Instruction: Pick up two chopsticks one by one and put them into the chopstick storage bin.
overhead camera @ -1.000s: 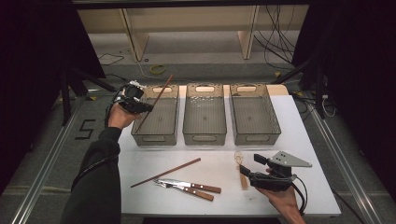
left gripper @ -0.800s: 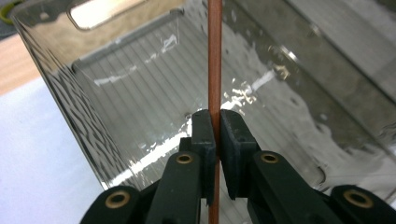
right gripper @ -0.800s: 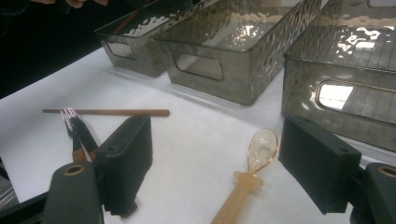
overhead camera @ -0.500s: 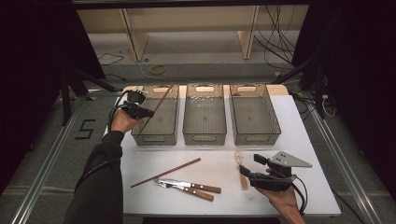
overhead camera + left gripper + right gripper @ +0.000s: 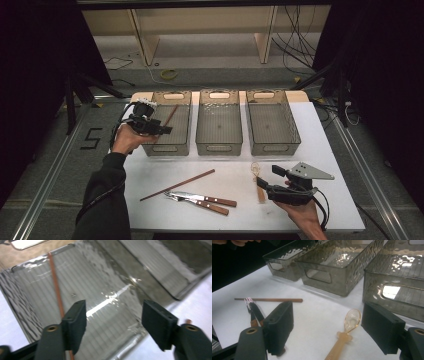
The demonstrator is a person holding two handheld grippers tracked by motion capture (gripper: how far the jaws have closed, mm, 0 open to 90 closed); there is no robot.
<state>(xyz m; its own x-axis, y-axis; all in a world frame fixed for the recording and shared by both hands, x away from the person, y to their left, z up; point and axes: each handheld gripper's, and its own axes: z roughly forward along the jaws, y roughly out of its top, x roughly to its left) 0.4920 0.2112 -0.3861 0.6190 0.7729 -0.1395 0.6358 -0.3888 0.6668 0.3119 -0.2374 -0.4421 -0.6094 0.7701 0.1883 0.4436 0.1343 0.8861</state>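
A brown chopstick (image 5: 169,116) (image 5: 56,286) lies slanted inside the left clear bin (image 5: 165,148) (image 5: 160,282). My left gripper (image 5: 161,127) (image 5: 113,320) hovers over that bin's near left corner, open, nothing between its jaws. A second chopstick (image 5: 177,185) (image 5: 268,300) lies on the white table (image 5: 330,150). Beside it are two wooden-handled forks (image 5: 200,200) (image 5: 253,308). An amber plastic spoon (image 5: 256,167) (image 5: 344,335) lies right in front of my right gripper (image 5: 267,178) (image 5: 327,330), which is open just above the table with the spoon between its jaws, untouched.
Two more clear bins, middle (image 5: 219,148) (image 5: 324,277) and right (image 5: 272,148) (image 5: 392,292), stand in a row at the table's far side; both look empty. Cables and shelf legs lie on the floor beyond the table.
My left gripper held a chopstick above the left bin; it has opened, and the chopstick now lies in the bin. The right gripper has stayed still.
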